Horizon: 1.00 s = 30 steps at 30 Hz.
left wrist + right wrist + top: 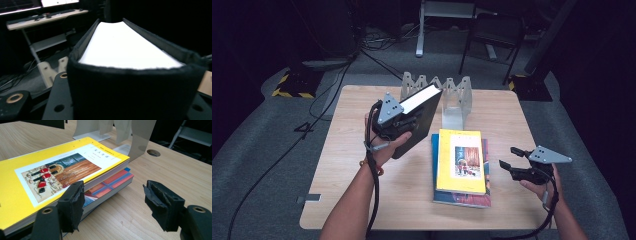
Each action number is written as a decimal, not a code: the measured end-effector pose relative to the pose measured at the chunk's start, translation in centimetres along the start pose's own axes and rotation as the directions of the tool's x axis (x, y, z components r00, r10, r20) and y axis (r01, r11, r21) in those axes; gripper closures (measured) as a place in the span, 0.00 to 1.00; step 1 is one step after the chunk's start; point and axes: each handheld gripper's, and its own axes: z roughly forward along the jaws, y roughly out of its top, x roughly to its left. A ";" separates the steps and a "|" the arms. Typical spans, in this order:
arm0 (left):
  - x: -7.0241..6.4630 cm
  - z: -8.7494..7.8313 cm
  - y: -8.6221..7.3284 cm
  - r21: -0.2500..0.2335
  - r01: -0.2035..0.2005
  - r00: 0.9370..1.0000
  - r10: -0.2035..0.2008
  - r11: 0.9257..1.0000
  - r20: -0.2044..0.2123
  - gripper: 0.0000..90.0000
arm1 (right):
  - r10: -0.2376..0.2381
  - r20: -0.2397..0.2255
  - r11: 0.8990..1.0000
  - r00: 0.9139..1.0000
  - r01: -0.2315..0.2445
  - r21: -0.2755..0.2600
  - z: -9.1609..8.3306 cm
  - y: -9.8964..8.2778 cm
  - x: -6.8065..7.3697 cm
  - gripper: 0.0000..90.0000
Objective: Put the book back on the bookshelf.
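My left gripper (408,121) is shut on a thick black book (422,116) with white page edges, held tilted above the table's left half. In the left gripper view the black book (130,65) sits between the jaws, pages facing up. A yellow book (461,161) lies on top of a blue and orange book (462,199) in the table's middle. To their right my right gripper (508,157) stands open, nothing between its jaws. The right gripper view has the yellow book (57,172) to the left of the gripper (113,202), and the lower book (110,185) under it.
A grey zigzag book rack (451,97) stands at the back of the wooden table (352,170); its base (97,130) is behind the stack. A cable hole (153,152) is in the tabletop. A chair (492,35) and cables lie on the floor beyond.
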 end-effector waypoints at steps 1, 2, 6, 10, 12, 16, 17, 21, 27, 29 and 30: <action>0.3 0.1 -0.1 0.009 0.004 1.000 -0.004 1.000 -0.007 0.58 | 0.003 -0.001 1.000 1.000 -0.003 0.001 0.1 0.0 0.0 0.36; 0.6 0.3 -0.2 0.017 0.002 1.000 -0.002 1.000 -0.015 0.58 | 0.002 -0.004 1.000 1.000 -0.002 0.001 0.1 -0.1 0.0 0.37; 1.8 1.1 -0.7 0.040 0.029 0.998 -0.026 0.999 -0.059 0.58 | 0.006 -0.006 1.000 1.000 -0.006 0.008 0.2 -0.1 0.0 0.37; 2.7 2.1 -1.1 0.054 0.054 0.996 -0.050 0.997 -0.077 0.58 | 0.000 -0.008 1.000 1.000 0.000 0.012 0.2 -0.2 0.0 0.37; 2.8 2.3 -1.1 0.055 0.059 0.995 -0.054 0.997 -0.083 0.58 | -0.002 -0.008 1.000 1.000 0.002 0.017 0.2 -0.2 0.0 0.37; 3.8 3.8 -0.9 0.081 0.070 0.993 -0.061 0.994 -0.102 0.58 | 0.006 -0.009 1.000 1.000 -0.006 0.018 0.3 -0.4 -0.1 0.37; 3.9 4.2 -0.9 0.081 0.076 0.992 -0.067 0.994 -0.111 0.58 | 0.003 -0.008 1.000 1.000 -0.003 0.020 0.3 -0.4 -0.1 0.37; 4.5 5.5 -0.8 0.088 0.094 0.988 -0.083 0.992 -0.129 0.58 | 0.004 -0.011 1.000 1.000 -0.004 0.019 0.4 -0.4 -0.2 0.37; 4.9 7.3 -0.7 0.110 0.086 0.983 -0.066 0.990 -0.174 0.58 | 0.007 -0.014 1.000 1.000 -0.006 0.012 0.3 -0.4 -0.3 0.37; 5.2 7.8 -0.8 0.114 0.095 0.980 -0.073 0.989 -0.187 0.58 | 0.006 -0.014 1.000 1.000 -0.006 0.010 0.2 -0.4 -0.3 0.37; 5.2 8.0 -0.9 0.109 0.107 0.978 -0.085 0.988 -0.192 0.58 | 0.005 -0.013 1.000 1.000 -0.004 0.010 0.2 -0.5 -0.3 0.37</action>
